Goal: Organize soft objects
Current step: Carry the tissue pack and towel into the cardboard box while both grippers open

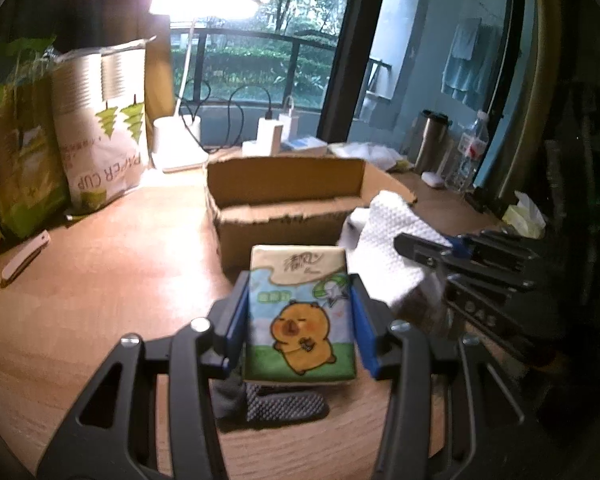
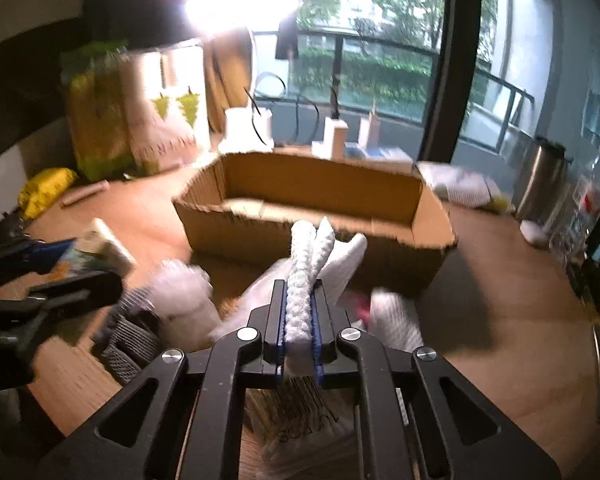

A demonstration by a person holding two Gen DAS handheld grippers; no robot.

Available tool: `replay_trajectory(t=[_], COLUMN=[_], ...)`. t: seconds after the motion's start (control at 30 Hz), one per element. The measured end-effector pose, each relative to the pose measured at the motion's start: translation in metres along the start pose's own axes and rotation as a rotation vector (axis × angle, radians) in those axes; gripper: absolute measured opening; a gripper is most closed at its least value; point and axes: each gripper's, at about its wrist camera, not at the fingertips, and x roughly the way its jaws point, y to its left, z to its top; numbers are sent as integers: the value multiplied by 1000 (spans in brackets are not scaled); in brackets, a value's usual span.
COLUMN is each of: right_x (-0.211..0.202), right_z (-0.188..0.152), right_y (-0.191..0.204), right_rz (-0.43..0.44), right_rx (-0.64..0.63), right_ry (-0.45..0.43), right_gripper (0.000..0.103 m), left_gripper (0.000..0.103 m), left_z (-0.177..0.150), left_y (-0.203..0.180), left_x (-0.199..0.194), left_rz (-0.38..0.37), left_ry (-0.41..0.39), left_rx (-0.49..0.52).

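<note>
Tissue pack (image 1: 300,312) clamped in left gripper (image 1: 298,320), white cloth (image 2: 306,264) pinched in right gripper (image 2: 299,332), both short of cardboard box (image 2: 312,220), seemingly near-empty; grey knit item (image 2: 130,340) and other pieces on the table unsorted, probably early.

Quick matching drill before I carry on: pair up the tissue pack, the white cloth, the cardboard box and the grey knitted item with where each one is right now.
Things:
1. tissue pack
2. white cloth
3. cardboard box
4. grey knitted item

Places:
A. lying on the wooden table under the held pack
B. clamped in the right gripper
C. standing open on the table ahead of both grippers
D. clamped in the left gripper

Pairs: 1-D, 2-B, 3-C, 4-A
</note>
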Motion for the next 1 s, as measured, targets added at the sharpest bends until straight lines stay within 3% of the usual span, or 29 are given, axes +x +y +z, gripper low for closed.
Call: replay_trajectory(t=[0.3, 0.63, 1.0], right_x=[-27, -30, -1], right_z=[30, 59, 75], right_y=[-22, -63, -99], right_rz=[19, 3, 1], right_rx=[9, 18, 25], right_ry=[-112, -208, -217], right_gripper=[11, 11, 11], left_gripper=[47, 47, 47], left_z=[31, 66, 98], left_y=[-7, -18, -30], left_x=[6, 21, 65], left_rz=[13, 55, 67], left_ry=[-45, -91, -121], left_rx=[-8, -1, -13])
